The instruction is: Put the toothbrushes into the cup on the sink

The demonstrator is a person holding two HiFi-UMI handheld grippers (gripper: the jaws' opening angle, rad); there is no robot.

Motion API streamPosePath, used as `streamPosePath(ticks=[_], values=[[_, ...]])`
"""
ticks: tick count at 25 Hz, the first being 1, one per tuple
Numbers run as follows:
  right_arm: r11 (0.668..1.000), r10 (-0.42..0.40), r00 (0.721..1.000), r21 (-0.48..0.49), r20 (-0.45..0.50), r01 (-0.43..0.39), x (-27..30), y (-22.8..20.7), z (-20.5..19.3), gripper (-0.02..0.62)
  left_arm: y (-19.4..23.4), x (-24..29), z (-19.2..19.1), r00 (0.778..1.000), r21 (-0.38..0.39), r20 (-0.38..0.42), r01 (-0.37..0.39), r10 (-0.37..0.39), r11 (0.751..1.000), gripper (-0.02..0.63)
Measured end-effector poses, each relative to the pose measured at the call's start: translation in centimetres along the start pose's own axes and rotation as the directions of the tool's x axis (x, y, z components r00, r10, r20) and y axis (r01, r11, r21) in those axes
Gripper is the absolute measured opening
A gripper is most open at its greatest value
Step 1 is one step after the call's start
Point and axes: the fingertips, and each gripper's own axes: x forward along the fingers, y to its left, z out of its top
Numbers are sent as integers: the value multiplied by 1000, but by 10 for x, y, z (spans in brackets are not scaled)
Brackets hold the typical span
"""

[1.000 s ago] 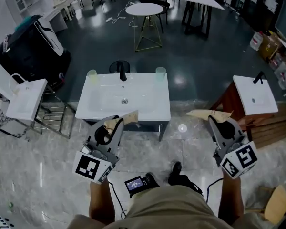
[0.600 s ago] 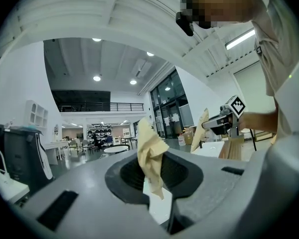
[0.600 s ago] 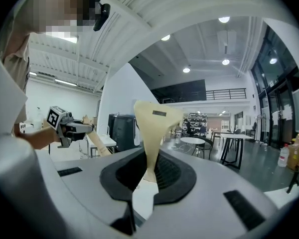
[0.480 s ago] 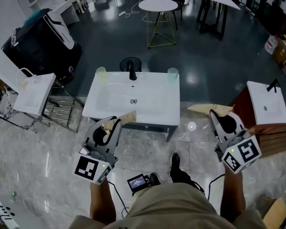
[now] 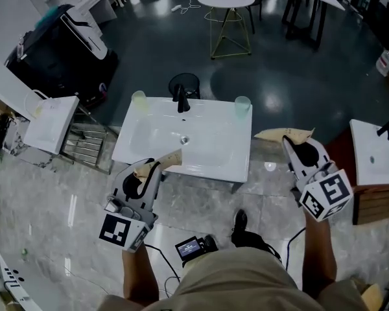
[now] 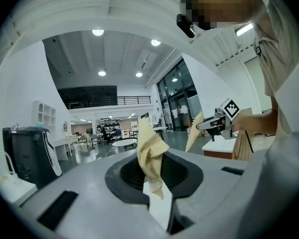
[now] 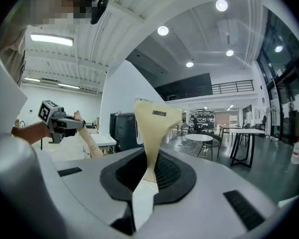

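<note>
Carrying step, I judge. The left gripper [image 5: 157,167] clamps 1 tan toothbrush packet [image 5: 167,160]; the right gripper [image 5: 287,141] clamps another, both near the sink [image 5: 211,157] front. Next: reach a cup [image 5: 242,106], lower each packet in upright.

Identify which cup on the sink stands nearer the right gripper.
The greenish cup at the sink's back right corner, right of the faucet; the yellowish cup stands at the back left corner.

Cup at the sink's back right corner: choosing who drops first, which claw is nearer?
Right. The right claw hangs just off the sink's right edge, near that cup; the left claw is at its front edge.
</note>
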Motion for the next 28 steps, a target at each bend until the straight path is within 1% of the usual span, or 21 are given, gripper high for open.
streamPosePath(ticks=[4,8,12,16,21,24,26,28], values=[[1000,24,999,-3,-28,-24,52,-49,-16,32,10,39,-7,998,-19,-46,-44,43,999,55],[999,32,997,-4,-73,-32,108,-89,-52,32,20,65,-35,991,-28,-108,-81,77,996,55],[999,45,993,2,-110,-45,159,-117,-87,32,29,86,-56,982,-42,-154,-118,110,992,55],[998,56,989,0,-138,-56,209,-136,-125,32,36,104,-83,970,-64,-202,-150,135,987,55],[998,66,980,-1,-186,-68,260,-148,-175,32,42,123,-118,956,-95,-249,-182,154,979,55],[997,76,973,4,-220,-77,281,-153,-202,32,45,133,-132,954,-111,-257,-190,157,976,55],[997,82,968,4,-238,-83,292,-154,-218,32,47,136,-142,950,-102,-267,-193,160,976,54],[996,86,963,3,-254,-89,301,-154,-232,32,48,142,-143,956,-113,-242,-196,164,974,54]])
